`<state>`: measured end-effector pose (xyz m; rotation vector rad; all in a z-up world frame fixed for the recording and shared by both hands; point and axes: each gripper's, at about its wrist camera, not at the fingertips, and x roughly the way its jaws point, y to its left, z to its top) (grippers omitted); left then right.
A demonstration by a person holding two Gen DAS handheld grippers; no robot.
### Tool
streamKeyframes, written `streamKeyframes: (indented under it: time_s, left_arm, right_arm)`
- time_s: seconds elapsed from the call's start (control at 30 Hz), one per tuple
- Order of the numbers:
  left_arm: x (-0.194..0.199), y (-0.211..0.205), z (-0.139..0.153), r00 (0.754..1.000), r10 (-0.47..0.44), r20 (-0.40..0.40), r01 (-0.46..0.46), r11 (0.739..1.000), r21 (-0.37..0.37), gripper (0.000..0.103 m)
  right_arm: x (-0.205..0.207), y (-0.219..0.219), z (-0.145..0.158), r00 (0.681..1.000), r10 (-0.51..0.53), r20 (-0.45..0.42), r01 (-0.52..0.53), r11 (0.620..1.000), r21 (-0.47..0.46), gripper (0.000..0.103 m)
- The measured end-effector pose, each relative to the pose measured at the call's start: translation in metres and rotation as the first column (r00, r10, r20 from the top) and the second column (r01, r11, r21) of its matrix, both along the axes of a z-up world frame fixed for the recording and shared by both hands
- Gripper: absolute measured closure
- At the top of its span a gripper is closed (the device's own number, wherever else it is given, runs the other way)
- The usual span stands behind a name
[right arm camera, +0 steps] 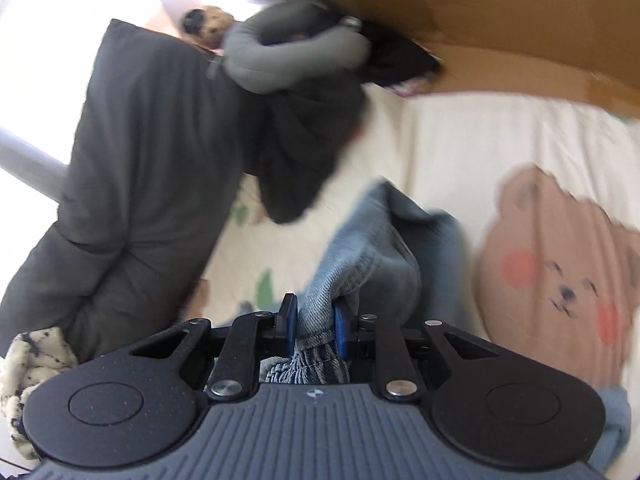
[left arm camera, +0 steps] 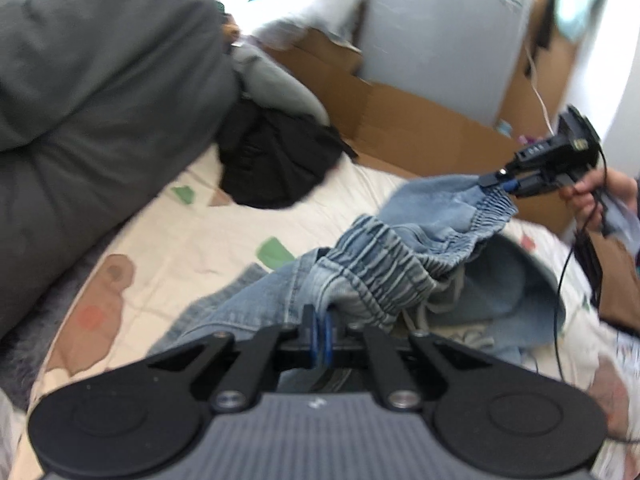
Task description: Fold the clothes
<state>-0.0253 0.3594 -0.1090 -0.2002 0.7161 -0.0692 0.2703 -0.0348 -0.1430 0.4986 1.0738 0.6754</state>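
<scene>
A pair of light blue jeans (left arm camera: 400,264) with an elastic waistband hangs stretched above a cream bedsheet (left arm camera: 168,232). My left gripper (left arm camera: 319,320) is shut on one end of the waistband. At the upper right of the left wrist view, my right gripper (left arm camera: 502,184), held by a hand (left arm camera: 596,192), pinches the other end. In the right wrist view, my right gripper (right arm camera: 314,320) is shut on bunched denim of the jeans (right arm camera: 360,256), which drape down onto the sheet.
A dark grey duvet (left arm camera: 88,112) lies along the left. A black garment (left arm camera: 276,160) and a grey one (left arm camera: 272,80) are piled beyond. Cardboard boxes (left arm camera: 400,120) border the bed. The sheet bears a bear print (right arm camera: 560,280). A speckled white cloth (right arm camera: 28,376) sits lower left.
</scene>
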Motion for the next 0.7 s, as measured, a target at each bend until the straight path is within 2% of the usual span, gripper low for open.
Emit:
streamKeyframes:
  time_s: [0.23, 0.37, 0.5, 0.7]
  left_arm:
    - [-0.004, 0.040, 0.012, 0.988, 0.156, 0.009, -0.154, 0.982, -0.110, 0.099]
    - [-0.002, 0.054, 0.008, 0.979, 0.202, 0.013, -0.200, 0.975, -0.101, 0.099]
    - [0.012, 0.077, -0.007, 0.955, 0.297, -0.010, -0.296, 0.945, -0.137, 0.099]
    - [0.046, 0.109, -0.031, 0.909, 0.413, -0.066, -0.418, 0.894, -0.161, 0.099]
  right_arm:
    - [0.044, 0.062, 0.018, 0.998, 0.053, 0.040, -0.055, 0.997, 0.045, 0.084]
    - [0.079, 0.110, 0.023, 0.994, 0.085, 0.075, -0.088, 0.995, 0.038, 0.084]
    - [0.111, 0.155, 0.014, 0.992, 0.098, 0.077, -0.098, 0.995, 0.004, 0.084]
    - [0.152, 0.208, -0.017, 0.994, 0.095, 0.045, -0.092, 0.992, -0.083, 0.084]
